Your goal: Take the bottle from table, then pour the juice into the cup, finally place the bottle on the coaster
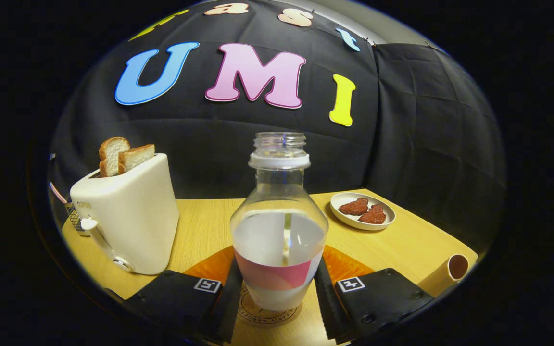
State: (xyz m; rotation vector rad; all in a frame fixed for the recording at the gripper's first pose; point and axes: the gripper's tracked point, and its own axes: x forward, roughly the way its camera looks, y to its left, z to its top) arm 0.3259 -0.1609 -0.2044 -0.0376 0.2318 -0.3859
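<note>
Clear plastic bottle [278, 226], uncapped and upright, stands on a round coaster [263, 313] whose rim lettering is too small to read; its pink label shows no legible writing. The fingers [277, 300] flank its base, whether pressing I cannot tell. Nearby on the table [200, 230]: toaster [128, 216], plate [362, 210], cup [447, 274].

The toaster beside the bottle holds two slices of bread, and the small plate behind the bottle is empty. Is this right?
Not quite. The toaster does hold two bread slices, but the gripper view shows the small plate is not empty: two reddish-brown pieces of food lie on it. The bottle stands between the gripper fingers.
</note>
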